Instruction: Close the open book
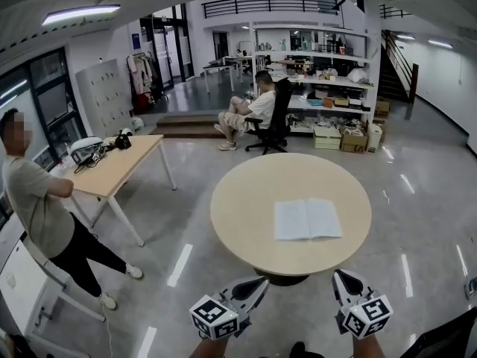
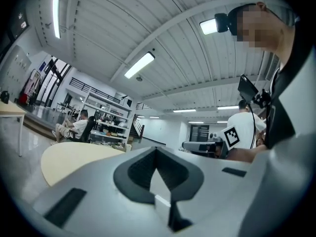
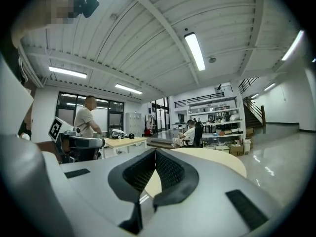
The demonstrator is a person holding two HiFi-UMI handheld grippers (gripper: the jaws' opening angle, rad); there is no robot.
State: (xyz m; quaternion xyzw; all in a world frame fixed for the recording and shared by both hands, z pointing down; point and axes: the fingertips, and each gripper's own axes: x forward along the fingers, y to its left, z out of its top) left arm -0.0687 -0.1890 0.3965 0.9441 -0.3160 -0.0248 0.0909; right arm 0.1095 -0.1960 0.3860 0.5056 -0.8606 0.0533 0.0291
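An open book (image 1: 307, 220) with white pages lies flat on the round wooden table (image 1: 238, 215), right of its centre. Both grippers hang in front of the table's near edge, short of the book. My left gripper (image 1: 257, 283) points at the table from the lower middle, jaws together and nothing in them. My right gripper (image 1: 341, 278) is level with it to the right, also shut and empty. In the left gripper view the left gripper (image 2: 157, 149) has its tips meeting over the table top (image 2: 64, 159). The right gripper (image 3: 155, 151) looks the same in the right gripper view. Neither gripper view shows the book.
A person (image 1: 41, 207) stands at the left beside a rectangular wooden table (image 1: 119, 166) that carries devices. Another person (image 1: 250, 114) sits on a black office chair beyond the round table. Shelves (image 1: 320, 88) with boxes line the back. A white desk (image 1: 19, 278) is at the lower left.
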